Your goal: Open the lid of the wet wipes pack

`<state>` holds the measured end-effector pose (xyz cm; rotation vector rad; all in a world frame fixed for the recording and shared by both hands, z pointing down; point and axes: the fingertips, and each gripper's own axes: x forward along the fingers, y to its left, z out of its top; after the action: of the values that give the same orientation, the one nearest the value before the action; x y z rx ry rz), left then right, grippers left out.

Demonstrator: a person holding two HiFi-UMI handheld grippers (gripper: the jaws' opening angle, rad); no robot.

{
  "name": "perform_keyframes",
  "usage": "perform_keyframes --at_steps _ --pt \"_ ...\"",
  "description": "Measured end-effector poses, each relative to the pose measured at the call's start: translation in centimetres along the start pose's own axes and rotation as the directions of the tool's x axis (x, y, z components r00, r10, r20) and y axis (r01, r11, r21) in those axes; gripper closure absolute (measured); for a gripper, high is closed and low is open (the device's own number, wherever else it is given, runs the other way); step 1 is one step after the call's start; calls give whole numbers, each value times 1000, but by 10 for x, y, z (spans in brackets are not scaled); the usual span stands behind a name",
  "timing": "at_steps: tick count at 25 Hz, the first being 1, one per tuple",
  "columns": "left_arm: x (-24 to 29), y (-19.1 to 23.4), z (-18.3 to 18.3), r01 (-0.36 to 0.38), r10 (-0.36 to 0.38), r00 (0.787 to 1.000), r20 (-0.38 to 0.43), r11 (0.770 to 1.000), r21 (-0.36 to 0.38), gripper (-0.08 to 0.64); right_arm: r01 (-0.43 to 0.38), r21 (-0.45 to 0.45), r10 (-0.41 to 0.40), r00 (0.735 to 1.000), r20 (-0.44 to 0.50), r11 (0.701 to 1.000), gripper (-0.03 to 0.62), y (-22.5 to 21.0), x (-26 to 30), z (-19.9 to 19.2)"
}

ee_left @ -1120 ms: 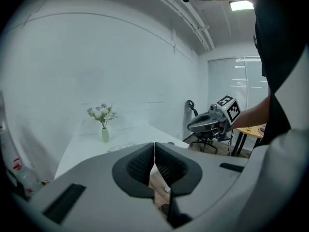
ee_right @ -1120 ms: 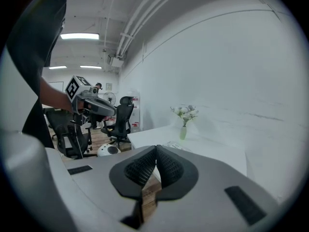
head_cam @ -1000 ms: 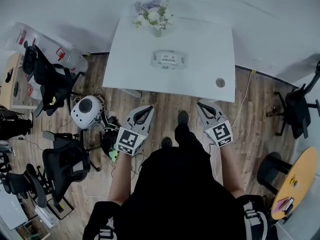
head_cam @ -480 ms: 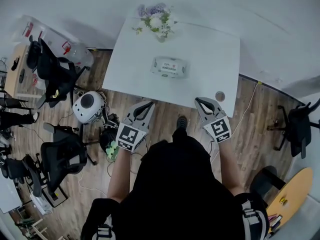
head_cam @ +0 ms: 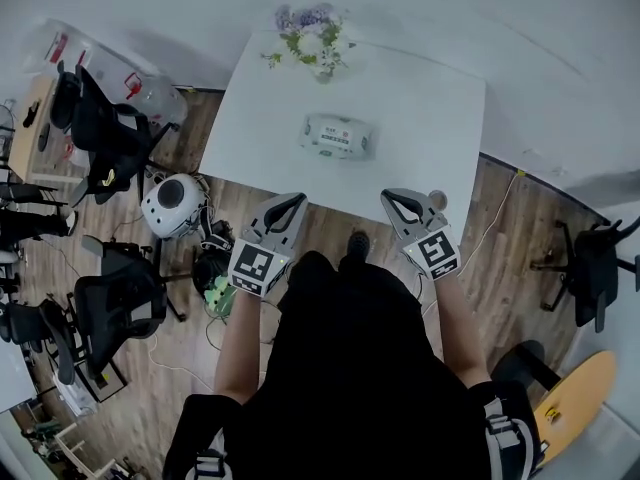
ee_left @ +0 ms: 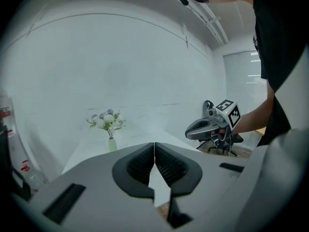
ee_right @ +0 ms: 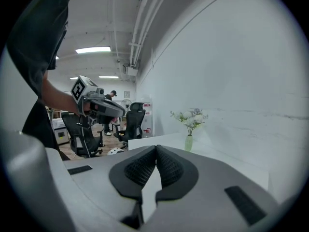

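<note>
The wet wipes pack (head_cam: 338, 135) lies flat in the middle of the white table (head_cam: 270, 118), its lid down. My left gripper (head_cam: 292, 200) hangs at the table's near edge, left of the pack, jaws shut and empty. My right gripper (head_cam: 390, 197) is at the near edge on the right, also shut with nothing in it. Both are well short of the pack. In the left gripper view the jaws (ee_left: 154, 145) meet tip to tip, and the right gripper (ee_left: 195, 128) shows beside them. The pack is hidden in both gripper views.
A vase of flowers (head_cam: 312, 38) stands at the table's far edge. A round hole (head_cam: 437, 199) sits near the table's front right corner. Office chairs (head_cam: 110, 133), a white round device (head_cam: 172, 203) and cables crowd the wooden floor at the left. The person's dark torso fills the foreground.
Both grippers have moved forward from over the floor to the table's near edge. Their jaws stayed shut. The pack has not moved on the table.
</note>
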<state>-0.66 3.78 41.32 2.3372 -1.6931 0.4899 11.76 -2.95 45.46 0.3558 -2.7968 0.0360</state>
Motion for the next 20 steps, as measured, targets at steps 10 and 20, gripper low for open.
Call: perform_keyframes --at_steps 10,20 --pt "19 34 -15 18 -18 1000 13 999 -27 535 -50 -51 48 998 -44 997 575 -4 47 8" --pt "58 87 -33 130 -130 991 -34 991 -20 535 3 -48 -10 990 -139 999 571 -19 110 1"
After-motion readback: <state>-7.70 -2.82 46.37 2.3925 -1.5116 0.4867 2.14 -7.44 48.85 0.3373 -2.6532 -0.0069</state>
